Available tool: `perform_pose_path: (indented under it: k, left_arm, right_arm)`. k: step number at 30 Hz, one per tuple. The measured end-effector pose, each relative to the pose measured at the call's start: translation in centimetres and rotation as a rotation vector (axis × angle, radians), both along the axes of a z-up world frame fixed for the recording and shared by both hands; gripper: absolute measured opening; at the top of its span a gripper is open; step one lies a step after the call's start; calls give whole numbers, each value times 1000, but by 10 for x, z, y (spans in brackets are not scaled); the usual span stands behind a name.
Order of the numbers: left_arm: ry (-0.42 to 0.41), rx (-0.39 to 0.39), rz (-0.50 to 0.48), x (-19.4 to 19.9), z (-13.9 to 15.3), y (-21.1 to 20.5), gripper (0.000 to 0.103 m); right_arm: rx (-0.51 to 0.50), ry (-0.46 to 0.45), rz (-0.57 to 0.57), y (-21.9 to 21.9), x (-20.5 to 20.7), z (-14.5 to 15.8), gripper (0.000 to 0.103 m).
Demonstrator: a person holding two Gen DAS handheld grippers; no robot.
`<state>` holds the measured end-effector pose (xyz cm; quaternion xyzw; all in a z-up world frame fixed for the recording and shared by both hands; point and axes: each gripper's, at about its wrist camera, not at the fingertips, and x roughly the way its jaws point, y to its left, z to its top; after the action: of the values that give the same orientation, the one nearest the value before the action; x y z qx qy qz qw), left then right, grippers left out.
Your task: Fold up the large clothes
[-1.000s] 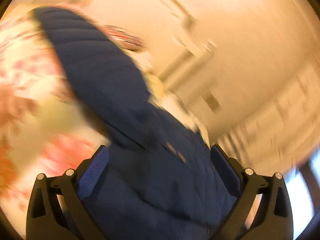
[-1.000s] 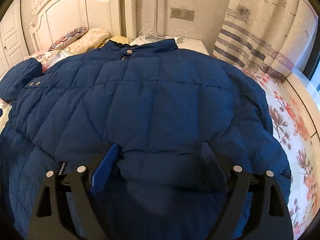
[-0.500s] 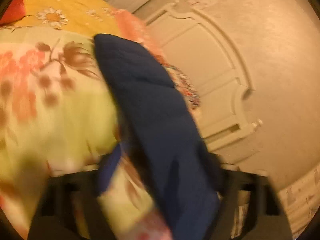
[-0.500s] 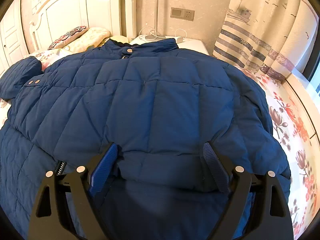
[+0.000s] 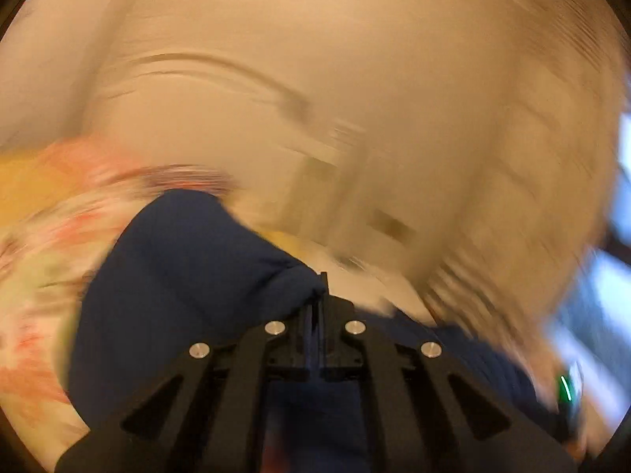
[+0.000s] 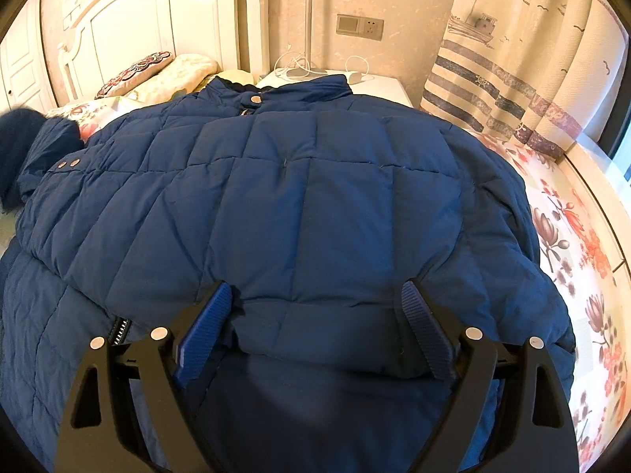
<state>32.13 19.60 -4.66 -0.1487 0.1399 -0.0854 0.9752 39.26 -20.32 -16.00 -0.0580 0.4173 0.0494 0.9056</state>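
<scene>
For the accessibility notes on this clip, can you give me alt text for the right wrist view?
A dark blue quilted jacket lies spread on a bed with a flowered sheet, collar toward the white headboard. The right hand-held gripper sits open over its near edge, fabric between the fingers. A nightstand and striped curtain stand behind.

No readable text, label, brand or number shows anywhere.

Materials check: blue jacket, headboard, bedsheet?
Jacket: looks like matte woven synthetic shell with puffy fill, going by stitched quilt panels and metal-looking snaps. Headboard: probably white-painted wood, semi-gloss, with moulded panels. Bedsheet: seems printed woven fabric, floral, matte.
</scene>
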Motion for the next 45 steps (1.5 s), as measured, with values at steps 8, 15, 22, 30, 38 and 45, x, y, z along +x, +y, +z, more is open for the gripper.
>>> perform_pose_path:
  k: [8,15,22,30,38,45]
  left_arm:
    - [199,401,-516,-8,-62,-202,15]
    - [-16,256,-440,-60,-46,-153,89]
    - [48,-190,91,-39,-55,-14,96]
    - [236,-182,139,5,-76,-3,97]
    - [376,-317,181,-3,-107,21,99]
    - [402,-336,181,1,-114,24,99]
  right_arm:
    - [15,3,-1,-1,1,0,85]
    - [25,4,-1,-2,0,0,85]
    - [18,3,-2,-2,0,0,85]
    - [-7,-4,-8,0,-1,0,86]
    - [-153,-138,22,26,-29,15,86]
    - [-456,-358,341,105,-107,18,86]
